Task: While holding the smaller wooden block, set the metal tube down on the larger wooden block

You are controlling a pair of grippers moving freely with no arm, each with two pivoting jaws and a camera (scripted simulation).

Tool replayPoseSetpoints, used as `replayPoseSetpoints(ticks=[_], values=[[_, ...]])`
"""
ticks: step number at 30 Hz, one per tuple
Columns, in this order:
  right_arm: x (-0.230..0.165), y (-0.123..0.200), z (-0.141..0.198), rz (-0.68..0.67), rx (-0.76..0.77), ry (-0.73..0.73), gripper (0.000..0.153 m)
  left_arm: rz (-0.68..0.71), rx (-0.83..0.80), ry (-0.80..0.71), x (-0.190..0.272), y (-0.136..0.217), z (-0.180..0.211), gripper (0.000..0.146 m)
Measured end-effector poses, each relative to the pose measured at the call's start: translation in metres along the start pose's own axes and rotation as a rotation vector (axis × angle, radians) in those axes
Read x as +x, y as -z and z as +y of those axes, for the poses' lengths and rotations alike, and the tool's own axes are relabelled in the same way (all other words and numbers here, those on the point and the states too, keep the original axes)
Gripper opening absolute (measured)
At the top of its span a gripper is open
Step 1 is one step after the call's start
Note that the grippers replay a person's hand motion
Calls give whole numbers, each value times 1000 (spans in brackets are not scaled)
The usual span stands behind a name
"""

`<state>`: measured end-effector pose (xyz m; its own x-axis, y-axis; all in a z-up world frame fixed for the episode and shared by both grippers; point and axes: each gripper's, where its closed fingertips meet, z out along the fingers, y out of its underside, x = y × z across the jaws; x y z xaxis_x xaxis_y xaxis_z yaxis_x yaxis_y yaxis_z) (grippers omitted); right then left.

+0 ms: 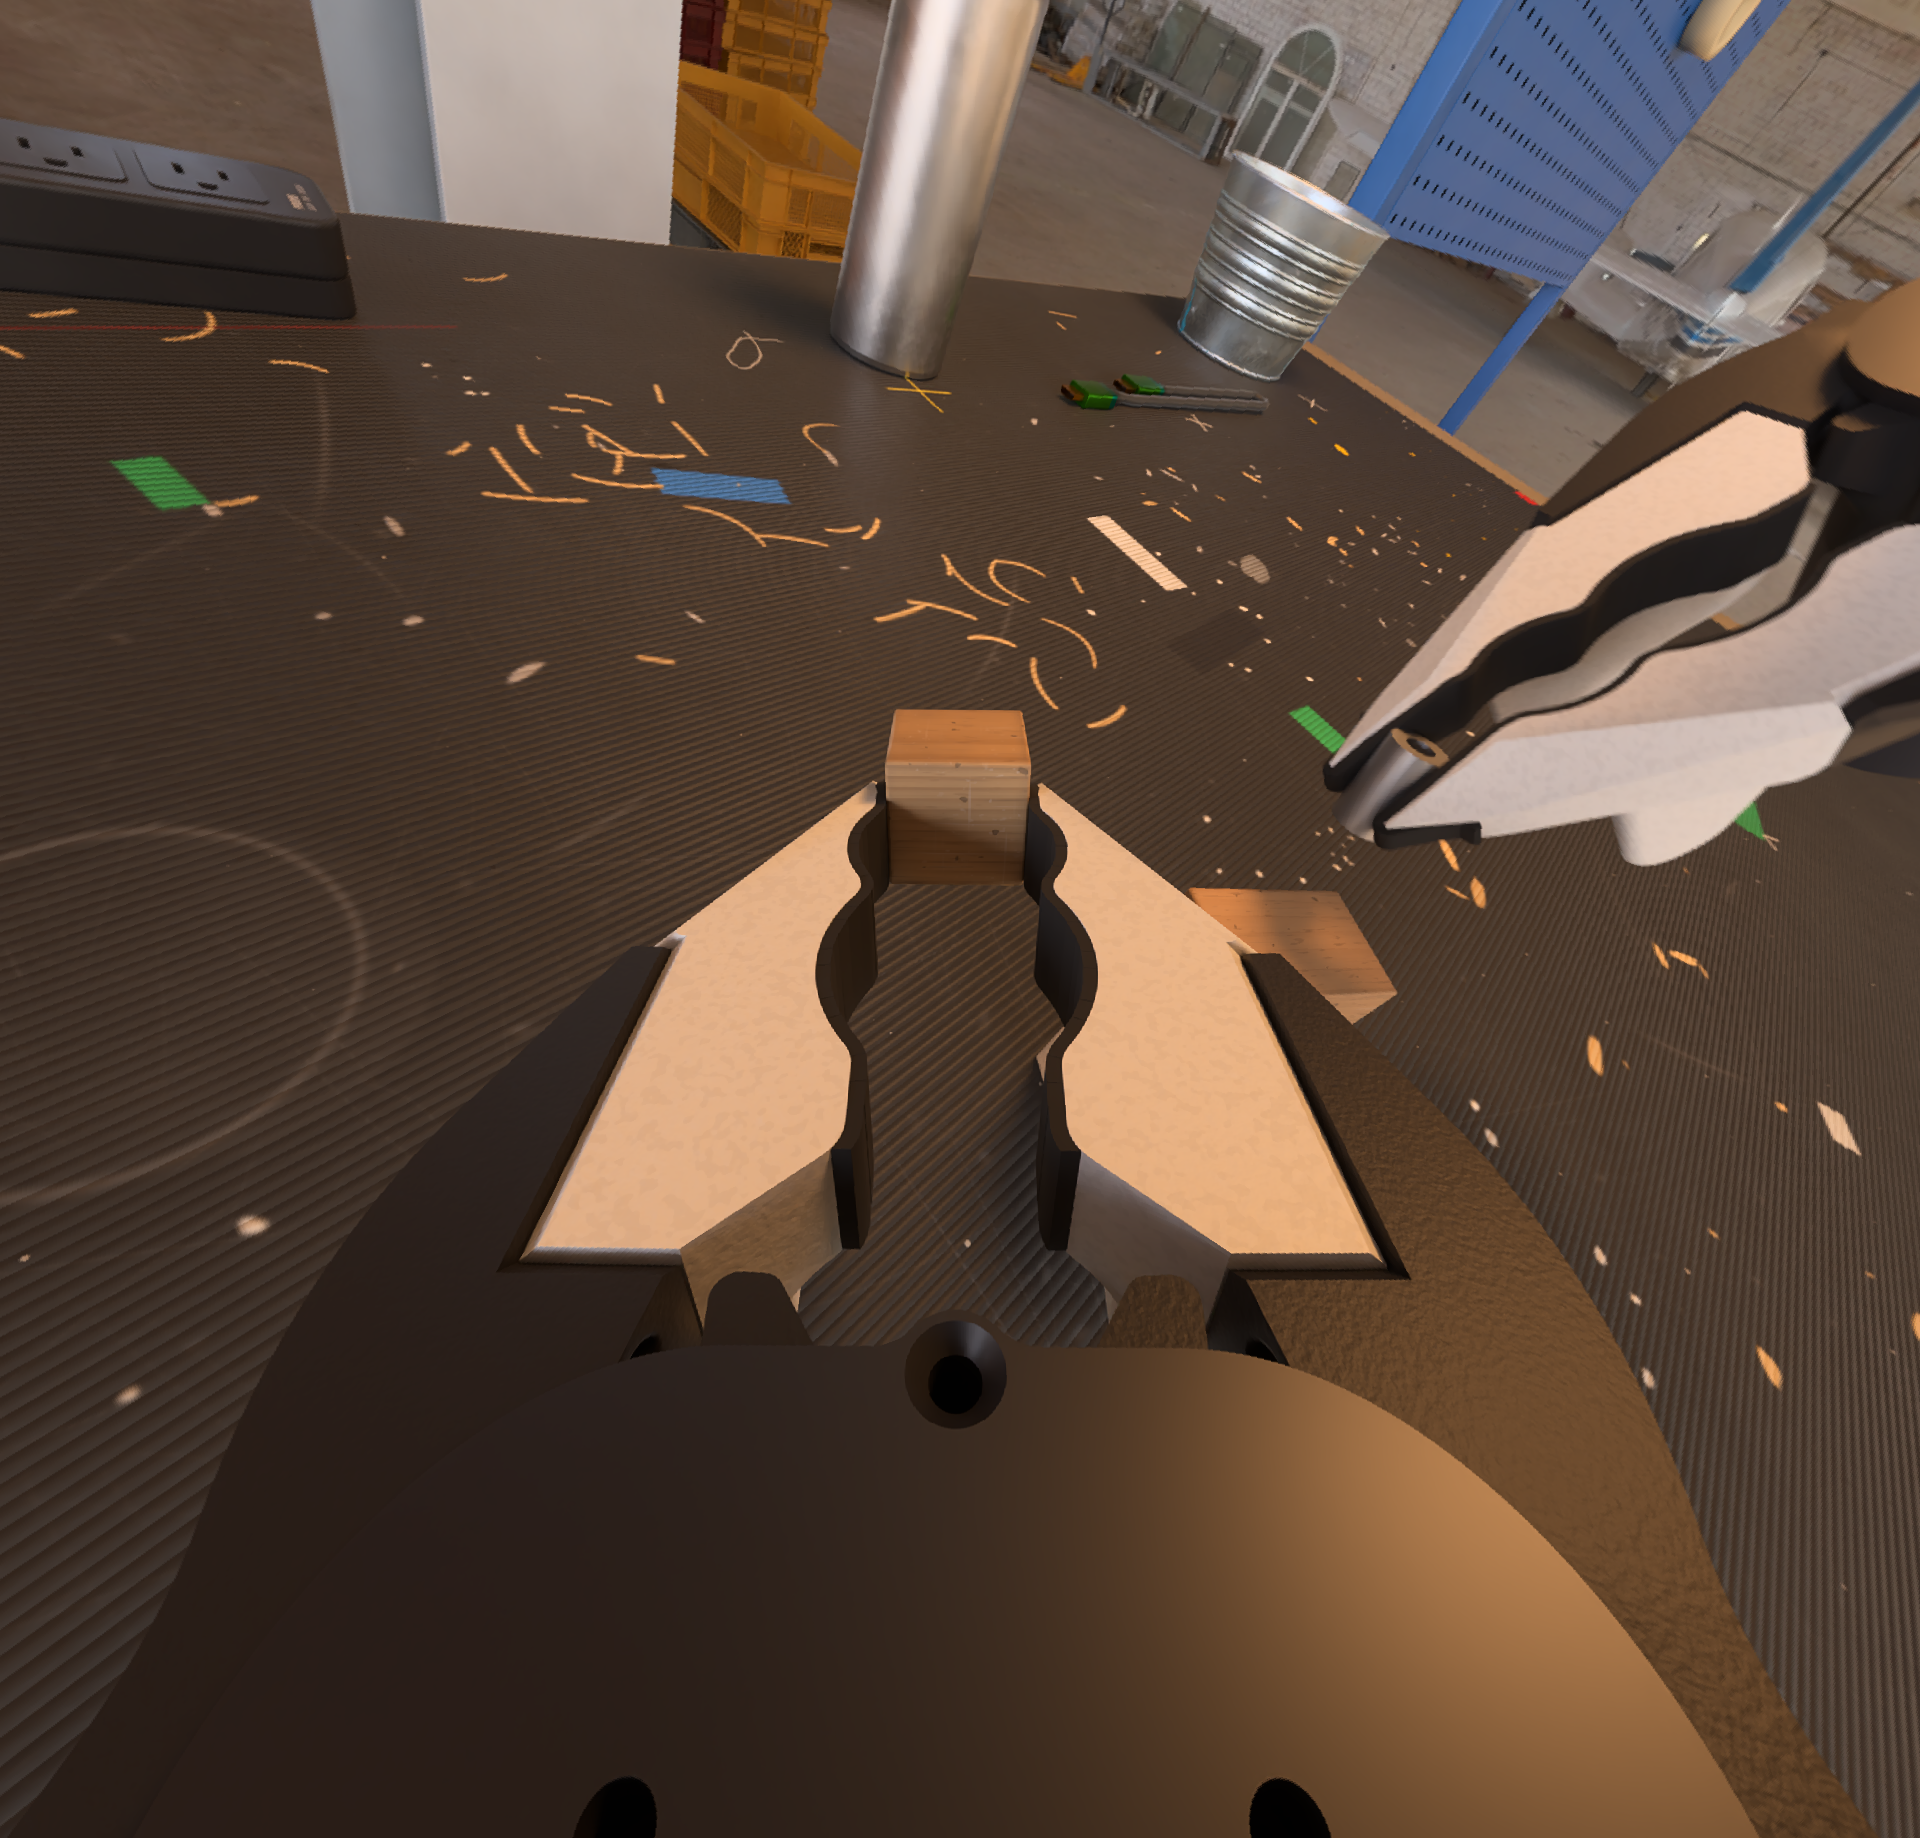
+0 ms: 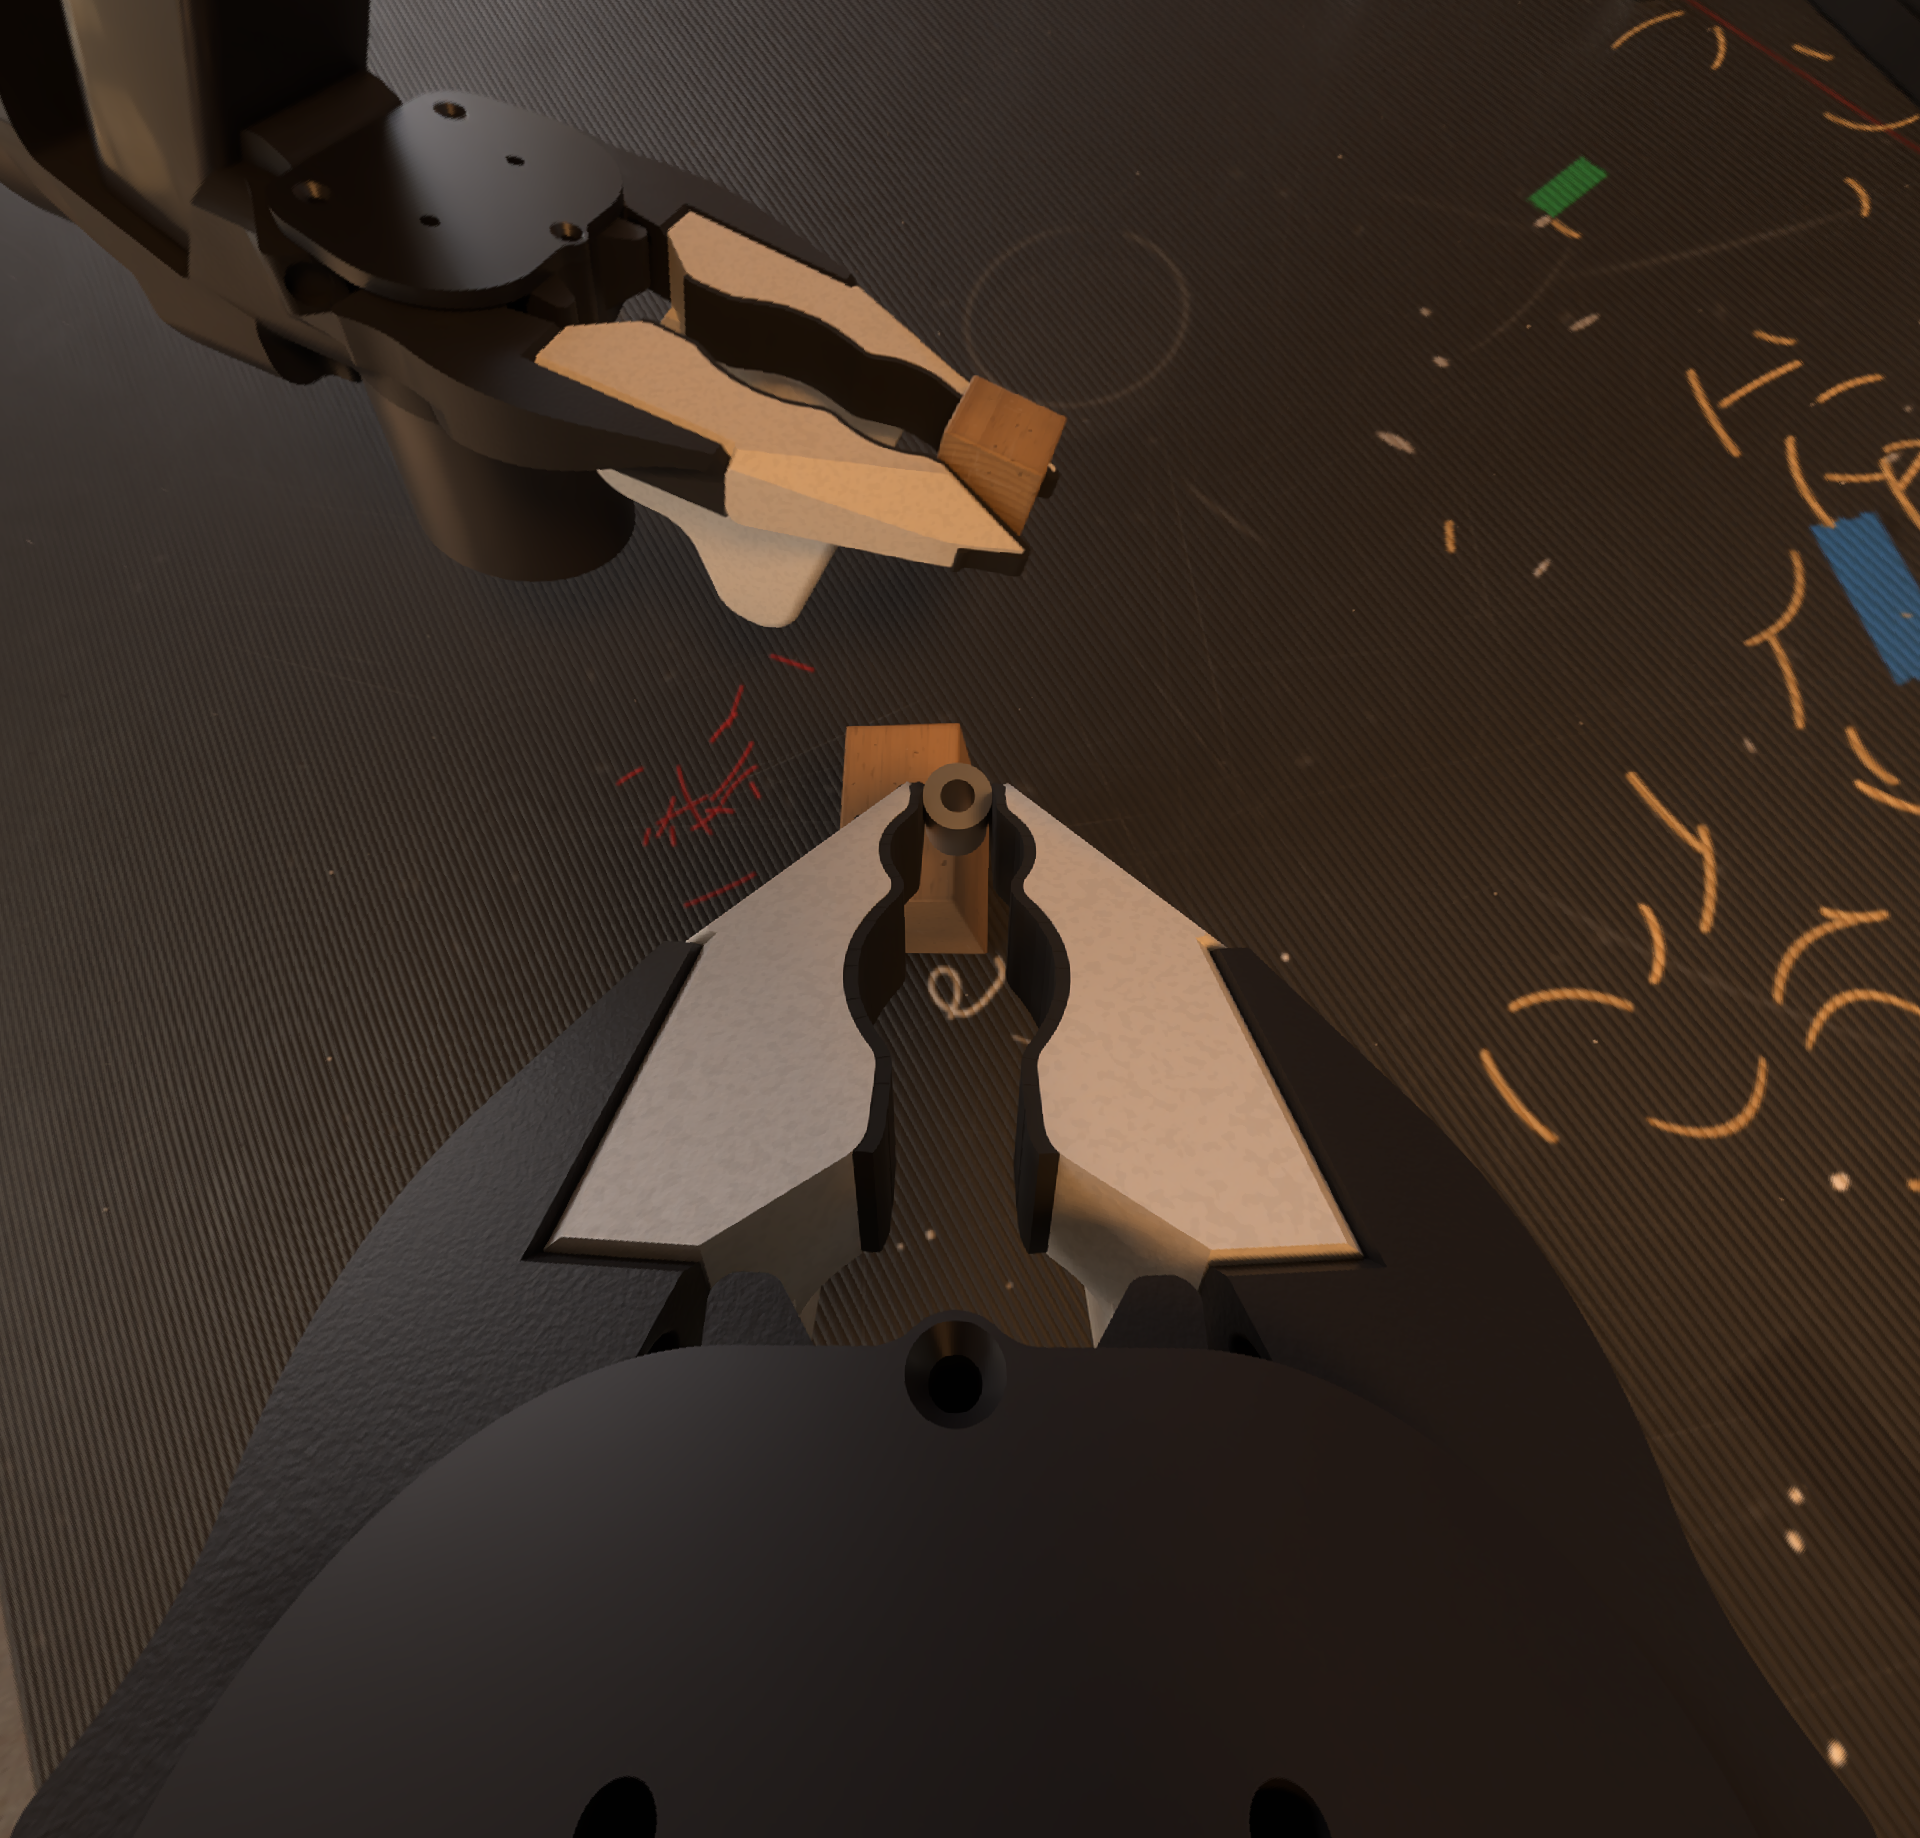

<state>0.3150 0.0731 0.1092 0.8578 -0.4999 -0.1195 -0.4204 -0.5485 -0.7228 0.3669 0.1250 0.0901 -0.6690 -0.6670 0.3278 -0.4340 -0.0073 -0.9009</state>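
My left gripper [image 1: 958, 796] is shut on the smaller wooden block [image 1: 956, 786] and holds it above the dark table. The same block [image 2: 1003, 448] shows in the right wrist view, held in the left gripper [image 2: 1023, 510] at upper left. My right gripper [image 2: 956, 801] is shut on the short metal tube [image 2: 956, 799], whose open end faces the camera. The larger wooden block [image 2: 894, 760] lies flat on the table beneath and just beyond the tube. In the left wrist view the right gripper [image 1: 1382, 791] with the tube [image 1: 1387, 765] hovers above and right of the larger block [image 1: 1299, 941].
A tall metal cylinder [image 1: 935, 147], a ribbed metal bucket [image 1: 1273, 266] and green-handled tools [image 1: 1153, 394] stand at the far side. A black power strip [image 1: 166, 219] sits far left. The table edge [image 1: 1455, 438] runs along the right. Wood shavings and tape marks litter the table [image 1: 416, 749].
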Motion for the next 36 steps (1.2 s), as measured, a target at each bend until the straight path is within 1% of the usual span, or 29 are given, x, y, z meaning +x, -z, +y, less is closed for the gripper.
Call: replayPoseSetpoints(ticks=[3, 6, 9, 18, 19, 21, 22, 25, 28, 31, 33, 35, 36], values=[[-5, -5, 2, 50, -8, 28, 12, -10, -10, 0, -3, -1, 2, 25], [-7, -11, 4, 97, 0, 41, 12, -10, -38, 34, -7, -3, 8, 25], [-9, -17, 8, 85, -9, 20, 12, -8, -67, 65, -11, -4, 14, 25], [-14, -22, 8, 69, -18, 49, 12, -1, -148, 87, -18, -8, 29, 25], [-15, -20, 8, 67, -13, 49, 12, 0, -156, 88, -18, -8, 30, 25], [-14, -10, 8, 63, 3, 46, 26, -1, -169, 93, -20, -9, 34, 25], [-11, -3, 8, 71, 12, 42, 28, -2, -177, 98, -21, -9, 36, 25], [3, 18, 17, 115, 16, 14, 30, 1, -207, 137, -25, -9, 42, 25], [16, 29, 35, 156, -12, -20, 33, 20, -216, 179, -26, -9, 44, 25], [4, 29, 40, 56, 6, -79, 40, 25, -222, 199, -27, -10, 46, 25], [-11, 23, 37, 5, 20, -97, 41, 32, -227, 223, -27, -10, 47, 25], [-25, 14, 37, 0, -5, -69, 41, 42, -235, 251, -28, -9, 48, 25], [-27, 9, 40, 25, -35, -44, 41, 47, -238, 261, -28, -9, 48, 25]])
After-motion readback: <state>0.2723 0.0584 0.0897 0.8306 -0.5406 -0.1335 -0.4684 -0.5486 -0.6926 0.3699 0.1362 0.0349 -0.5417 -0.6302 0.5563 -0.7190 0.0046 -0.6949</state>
